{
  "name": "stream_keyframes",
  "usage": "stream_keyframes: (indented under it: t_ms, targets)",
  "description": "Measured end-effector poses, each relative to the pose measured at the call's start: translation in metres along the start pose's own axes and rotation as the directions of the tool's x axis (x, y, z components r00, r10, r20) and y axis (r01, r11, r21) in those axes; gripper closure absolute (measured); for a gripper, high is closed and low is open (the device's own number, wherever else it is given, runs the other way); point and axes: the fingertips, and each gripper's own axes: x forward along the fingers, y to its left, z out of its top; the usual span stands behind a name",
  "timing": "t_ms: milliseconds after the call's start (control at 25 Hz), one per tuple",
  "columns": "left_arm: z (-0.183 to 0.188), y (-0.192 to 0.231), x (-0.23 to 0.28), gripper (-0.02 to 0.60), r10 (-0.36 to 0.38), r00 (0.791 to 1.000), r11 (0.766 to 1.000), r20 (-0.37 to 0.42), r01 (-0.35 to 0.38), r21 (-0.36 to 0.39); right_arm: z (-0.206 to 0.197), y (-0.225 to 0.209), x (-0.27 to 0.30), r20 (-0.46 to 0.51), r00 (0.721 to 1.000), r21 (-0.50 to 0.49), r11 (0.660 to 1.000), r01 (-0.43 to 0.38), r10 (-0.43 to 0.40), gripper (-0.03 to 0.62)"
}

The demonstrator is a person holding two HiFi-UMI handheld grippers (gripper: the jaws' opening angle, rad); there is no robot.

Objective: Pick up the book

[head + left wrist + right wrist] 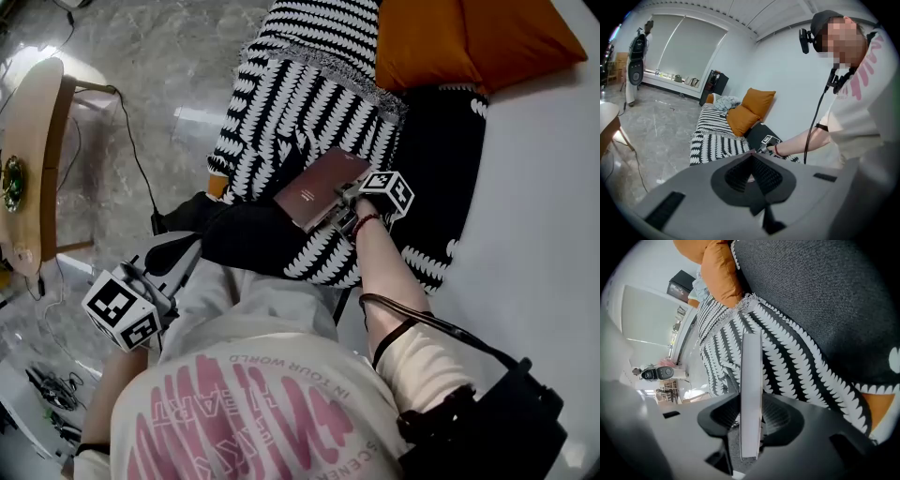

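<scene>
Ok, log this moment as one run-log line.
phase: grasp | right tongs: shut on book | left tongs: shut, empty | book: over black-and-white throw

Small pink print with "WORLD", upside down, on the white shirt point(246, 394); larger pink lettering unreadable.

The book point(321, 186) has a plain maroon cover and white page edges. The throw point(281, 103) is black with rows of white leaf shapes and a pale grey fringe, and one stretch of it is plain charcoal. The two cushions point(469, 37) are burnt orange. The shirt point(253, 412) is white with pink lettering. The floor point(159, 84) is grey marble with pale veins. The table point(33, 159) is light tan wood.
</scene>
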Motion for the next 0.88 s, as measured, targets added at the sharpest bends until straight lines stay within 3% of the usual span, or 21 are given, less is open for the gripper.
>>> stream_keyframes:
  t_ms: [200, 400, 640, 760, 880]
  targets:
    - [0.002, 0.002, 0.001, 0.574, -0.005, 1.0, 1.0, -0.005, 0.005, -0.001, 0.001, 0.005, -0.001, 0.049, 0.999, 0.005, 1.0, 0.008, -0.008, 0.447]
    - [0.006, 0.0, -0.002, 0.574, -0.006, 1.0, 1.0, 0.01, 0.006, 0.011, -0.002, 0.0, -0.008, 0.064, 0.998, 0.069, 0.997, -0.034, 0.029, 0.447]
    - [0.009, -0.009, -0.022, 0.574, -0.067, 0.997, 0.997, 0.035, 0.066, 0.041, -0.018, 0.001, -0.045, 0.147, 0.987, 0.114, 0.99, -0.083, 0.066, 0.447]
    - [0.014, -0.004, -0.015, 0.574, -0.096, 0.995, 0.994, 0.026, 0.095, 0.055, -0.015, 0.006, -0.053, 0.176, 0.977, 0.138, 0.979, -0.147, 0.122, 0.447]
    - [0.015, 0.004, -0.01, 0.574, -0.127, 0.992, 0.989, 0.024, 0.125, 0.073, -0.019, 0.013, -0.067, 0.232, 0.947, 0.163, 0.951, -0.264, 0.223, 0.447]
